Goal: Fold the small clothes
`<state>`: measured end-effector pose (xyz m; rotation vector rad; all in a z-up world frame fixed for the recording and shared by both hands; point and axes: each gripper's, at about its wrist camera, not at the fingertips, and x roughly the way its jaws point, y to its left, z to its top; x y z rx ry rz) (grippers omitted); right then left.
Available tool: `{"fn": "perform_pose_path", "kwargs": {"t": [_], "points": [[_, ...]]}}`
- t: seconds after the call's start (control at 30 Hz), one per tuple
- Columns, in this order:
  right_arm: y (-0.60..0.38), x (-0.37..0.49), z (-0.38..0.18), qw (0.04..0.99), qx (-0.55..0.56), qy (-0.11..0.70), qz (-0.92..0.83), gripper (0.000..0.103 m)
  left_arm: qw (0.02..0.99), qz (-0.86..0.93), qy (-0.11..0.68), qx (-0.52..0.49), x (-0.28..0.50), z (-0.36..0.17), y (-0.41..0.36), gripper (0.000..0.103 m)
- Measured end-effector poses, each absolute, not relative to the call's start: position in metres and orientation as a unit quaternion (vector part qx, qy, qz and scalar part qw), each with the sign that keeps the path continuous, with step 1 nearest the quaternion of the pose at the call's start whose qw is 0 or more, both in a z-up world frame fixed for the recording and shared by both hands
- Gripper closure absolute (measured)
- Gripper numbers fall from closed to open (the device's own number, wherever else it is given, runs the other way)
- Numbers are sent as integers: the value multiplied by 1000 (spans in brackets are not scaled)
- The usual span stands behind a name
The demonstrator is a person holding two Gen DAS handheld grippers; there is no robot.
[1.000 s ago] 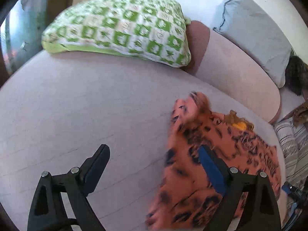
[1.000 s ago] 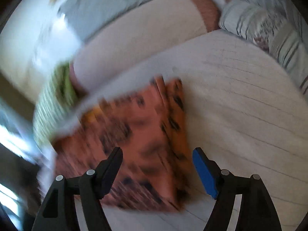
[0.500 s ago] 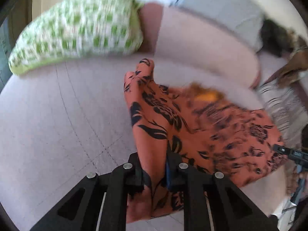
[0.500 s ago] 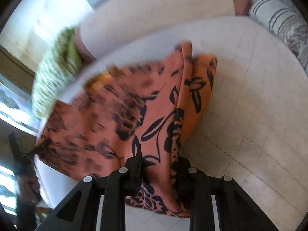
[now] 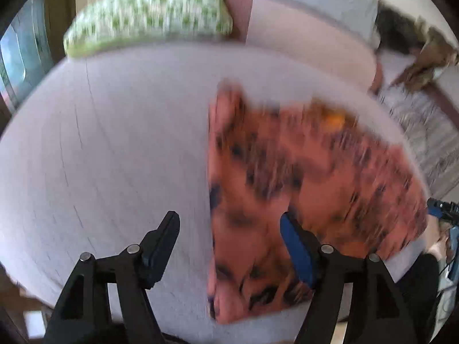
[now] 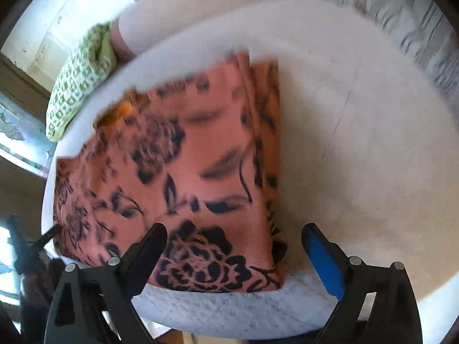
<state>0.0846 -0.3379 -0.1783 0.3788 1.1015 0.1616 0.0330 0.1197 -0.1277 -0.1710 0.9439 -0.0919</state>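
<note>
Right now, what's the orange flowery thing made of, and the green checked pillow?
The orange garment looks like thin, soft matte woven cloth: it lies flat with a neat folded edge. The green pillow seems printed fabric over soft stuffing, since it bulges. Blur hides the exact fibre.

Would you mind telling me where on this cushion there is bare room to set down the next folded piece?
Bare cushion lies between the orange floral garment and the green checked pillow, and on the garment's other side toward the striped pillow. The front edge is crowded: the garment reaches it.
</note>
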Motion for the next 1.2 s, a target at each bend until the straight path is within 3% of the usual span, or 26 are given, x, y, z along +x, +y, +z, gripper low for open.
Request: {"fn": "perform_pose_path", "kwargs": {"t": [0.07, 0.2, 0.3, 0.33, 0.37, 0.4, 0.43, 0.47, 0.57, 0.63, 0.7, 0.77, 0.9, 0.97, 1.1, 1.13, 1.2], "points": [[-342, 90, -150, 856, 181, 477, 81, 7, 905, -38, 416, -80, 54, -108, 124, 30], [-333, 131, -126, 875, 169, 445, 91, 7, 899, -44, 431, -62, 101, -123, 115, 30], [-319, 182, -150, 872, 129, 467, 64, 9, 879, -48, 473, -44, 137, -154, 101, 45], [-316, 193, -159, 871, 122, 473, 62, 24, 874, -43, 483, -40, 146, -162, 98, 53], [-321, 197, -165, 868, 112, 480, 59, 58, 872, -39, 487, -39, 148, -162, 94, 64], [-318, 205, -173, 862, 98, 495, 51, 75, 871, -34, 489, -38, 152, -165, 94, 73], [-320, 205, -176, 857, 91, 505, 49, 83, 868, -34, 493, -41, 156, -168, 94, 87], [-317, 206, -177, 853, 80, 513, 54, 91, 866, -37, 497, -49, 157, -167, 96, 90], [-305, 197, -156, 862, 47, 501, 64, 96, 893, -51, 445, -39, 144, -138, 92, 91], [-307, 180, -126, 888, 32, 456, 50, 97, 914, -53, 402, -14, 129, -123, 83, 91], [-317, 164, -105, 907, 32, 419, 21, 97, 905, -47, 422, -7, 140, -145, 81, 88], [-328, 164, -121, 902, 37, 429, -6, 96, 877, -20, 481, -19, 159, -188, 89, 80], [-347, 173, -184, 870, 84, 486, -17, 94, 892, -20, 451, -24, 145, -168, 89, 66], [-355, 157, -166, 883, 108, 455, -26, 79, 907, -8, 420, -11, 131, -151, 90, 53], [-340, 134, -123, 903, 108, 417, -17, 76, 922, -26, 385, -38, 98, -122, 88, 52], [-335, 126, -113, 906, 109, 410, -1, 70, 923, -37, 380, -43, 92, -119, 86, 49], [-316, 114, -100, 907, 113, 401, 60, 43, 925, -59, 373, -43, 77, -120, 78, 44]]}}
